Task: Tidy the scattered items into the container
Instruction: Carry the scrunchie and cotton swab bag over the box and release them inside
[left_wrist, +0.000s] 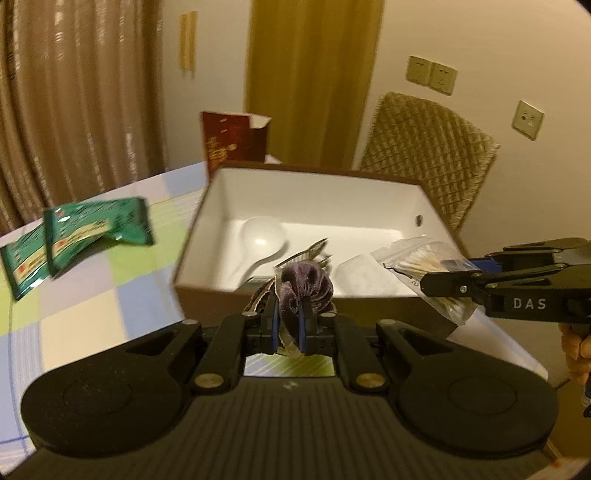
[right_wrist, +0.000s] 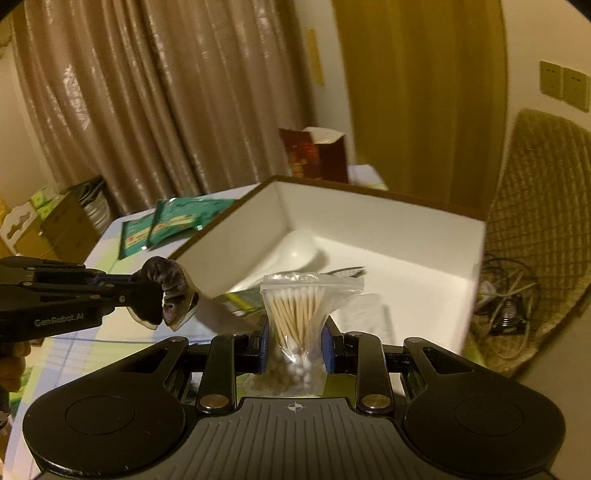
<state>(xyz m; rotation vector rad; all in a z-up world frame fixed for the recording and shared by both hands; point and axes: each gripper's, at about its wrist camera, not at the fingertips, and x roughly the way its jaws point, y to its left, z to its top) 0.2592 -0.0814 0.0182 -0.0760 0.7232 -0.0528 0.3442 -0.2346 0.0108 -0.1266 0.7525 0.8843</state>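
Scattered items are held just short of the white box (left_wrist: 207, 218): a soft purple scrunchie (left_wrist: 304, 282) clenched in the left tool (left_wrist: 288, 328), and a light, slippery bag of cotton swabs (right_wrist: 301, 314) pinched at mid-height by the right tool (right_wrist: 294, 347). A white spoon (left_wrist: 264, 234) is already contained, while two green packets (left_wrist: 77, 236) are left on the desk (left_wrist: 92, 317).

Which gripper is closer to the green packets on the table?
Left. The left gripper, holding a scrunchie, is beside the box nearest the green packets; the right gripper is farther along the box's front.

Dim warm yellow indoor light; motion blur throughout; fisheye bending, dark vignette at corners.
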